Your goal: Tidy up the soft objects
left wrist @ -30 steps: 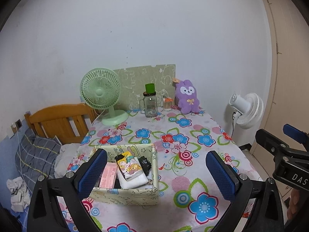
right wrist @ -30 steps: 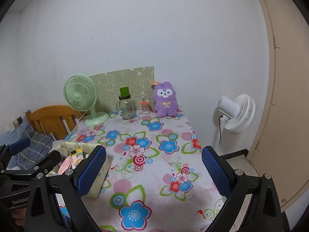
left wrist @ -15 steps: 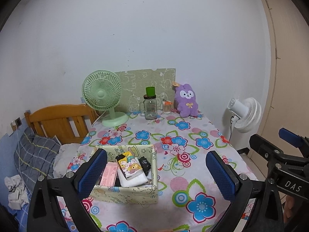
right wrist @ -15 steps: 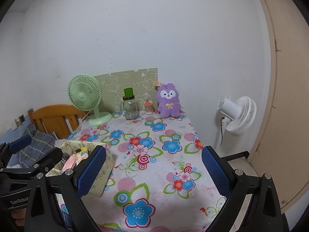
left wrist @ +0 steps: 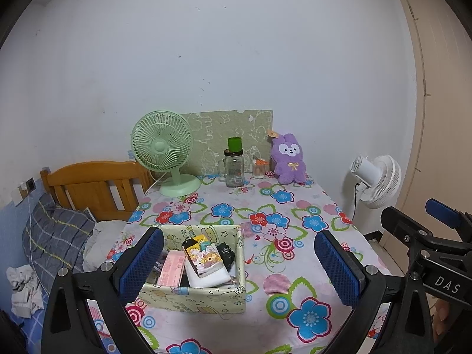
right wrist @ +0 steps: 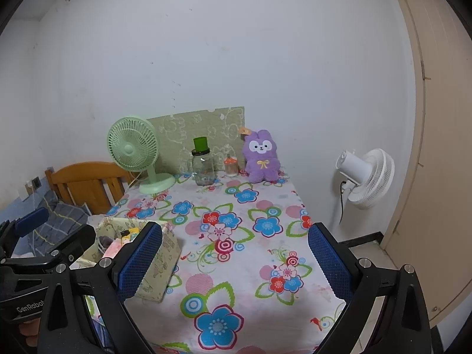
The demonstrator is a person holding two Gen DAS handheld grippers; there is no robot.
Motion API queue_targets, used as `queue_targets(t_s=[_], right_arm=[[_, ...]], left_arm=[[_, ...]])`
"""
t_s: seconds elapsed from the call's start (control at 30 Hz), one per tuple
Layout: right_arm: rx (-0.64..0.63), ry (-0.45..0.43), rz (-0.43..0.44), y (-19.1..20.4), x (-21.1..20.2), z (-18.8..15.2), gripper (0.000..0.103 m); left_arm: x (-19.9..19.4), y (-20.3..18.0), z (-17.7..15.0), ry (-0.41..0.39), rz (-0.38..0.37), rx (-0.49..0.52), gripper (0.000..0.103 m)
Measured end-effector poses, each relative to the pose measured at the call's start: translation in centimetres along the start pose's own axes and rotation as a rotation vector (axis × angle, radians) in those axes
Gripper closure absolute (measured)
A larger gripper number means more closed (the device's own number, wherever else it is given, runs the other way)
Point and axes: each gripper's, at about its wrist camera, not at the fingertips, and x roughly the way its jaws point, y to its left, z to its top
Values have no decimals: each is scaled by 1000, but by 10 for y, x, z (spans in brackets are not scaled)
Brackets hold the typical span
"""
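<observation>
While nothing is held, the left tool (left wrist: 239,264) is seen from its own camera spread wide above the near edge of the floral tabletop (left wrist: 295,206). Just below it a patterned box (left wrist: 194,296) is shown already packed with folded soft items (left wrist: 203,261), so most of the sorting is judged done. A purple plush rabbit (left wrist: 288,159) is left upright at the far edge.

From the right wrist view, the right tool (right wrist: 235,261) is likewise held wide and empty, with the box (right wrist: 159,265) at its left and the rabbit (right wrist: 262,157) well apart, possibly still to be stowed
</observation>
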Motion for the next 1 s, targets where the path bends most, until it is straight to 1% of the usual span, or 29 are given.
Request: queue_targets(t_s=[0.37, 1.0], right_arm=[[-3, 1, -5, 2, 0, 1, 2], [-8, 8, 1, 4, 3, 3, 2]], left_arm=[[-1, 2, 0, 5, -10, -14, 0], [5, 3, 0, 15, 17, -13, 0]])
